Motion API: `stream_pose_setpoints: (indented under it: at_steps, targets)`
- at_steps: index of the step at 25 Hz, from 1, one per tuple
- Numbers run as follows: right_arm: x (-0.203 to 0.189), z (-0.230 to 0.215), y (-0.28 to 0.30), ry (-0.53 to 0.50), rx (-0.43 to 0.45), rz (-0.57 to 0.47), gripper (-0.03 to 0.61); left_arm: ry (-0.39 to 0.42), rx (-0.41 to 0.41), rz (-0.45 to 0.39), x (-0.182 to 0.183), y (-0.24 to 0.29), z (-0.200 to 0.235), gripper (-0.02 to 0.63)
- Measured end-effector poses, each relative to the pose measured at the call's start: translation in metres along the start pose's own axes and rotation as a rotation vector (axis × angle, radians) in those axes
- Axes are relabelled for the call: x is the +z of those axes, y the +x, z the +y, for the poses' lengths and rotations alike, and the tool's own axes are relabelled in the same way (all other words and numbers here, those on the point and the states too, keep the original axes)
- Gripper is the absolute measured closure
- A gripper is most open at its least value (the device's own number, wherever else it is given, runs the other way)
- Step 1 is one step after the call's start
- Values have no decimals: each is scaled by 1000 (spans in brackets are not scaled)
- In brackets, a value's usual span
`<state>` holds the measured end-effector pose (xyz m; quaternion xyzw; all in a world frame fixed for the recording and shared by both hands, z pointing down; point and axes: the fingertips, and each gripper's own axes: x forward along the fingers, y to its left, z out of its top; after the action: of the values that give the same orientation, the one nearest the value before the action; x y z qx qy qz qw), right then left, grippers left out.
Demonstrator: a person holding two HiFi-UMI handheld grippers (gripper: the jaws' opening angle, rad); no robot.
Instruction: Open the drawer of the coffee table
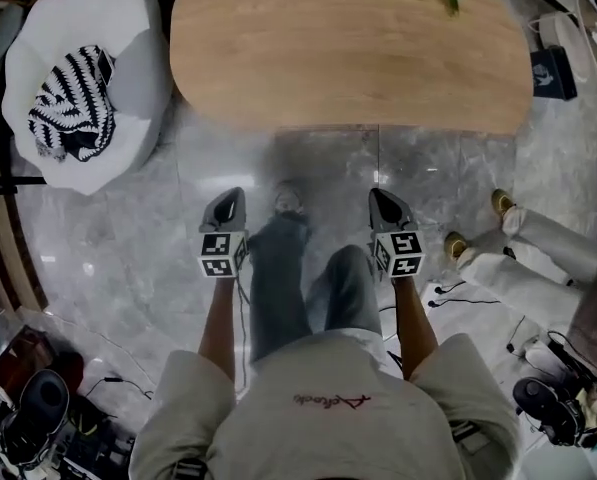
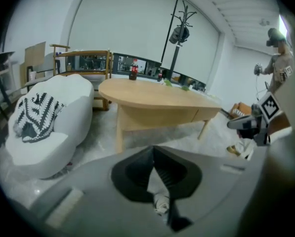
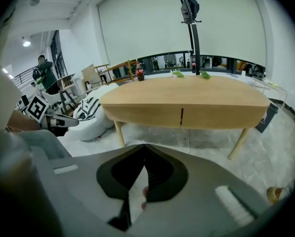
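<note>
The coffee table [image 1: 348, 48] is a long oval of pale, fine-grained wood with a smooth worktop on slim, splayed round legs. Its curved skirt is split by a dark upright seam where the drawer [image 3: 211, 116] fronts meet. A small dark bottle [image 3: 140, 72] stands at the far rim. Beside the table sits a rounded white pouf [image 1: 118, 28] with a black-and-white striped knit [image 1: 73, 103] on it. The floor [image 1: 158, 248] is glossy grey marble-look tile in a bright room with pale blinds and a black coat stand [image 3: 192, 28]. The left tongs [image 1: 233, 196] and right tongs [image 1: 378, 196] are both pressed together and hold nothing. They are side by side and aimed at the table. The drawer lies ahead of them, well apart, with bare floor between.
</note>
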<state>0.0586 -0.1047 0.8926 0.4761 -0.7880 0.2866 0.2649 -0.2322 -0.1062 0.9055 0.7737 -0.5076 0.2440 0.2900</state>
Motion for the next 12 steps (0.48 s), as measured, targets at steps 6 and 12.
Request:
stream_pose_setpoints:
  at_steps: [6, 12]
  targets:
    - [-39, -29, 56, -31, -5, -105, 574, 24, -9, -93, -36, 59, 16, 614]
    - [-62, -48, 104, -76, -5, -213, 574, 58, -45, -198, -53, 100, 35, 614]
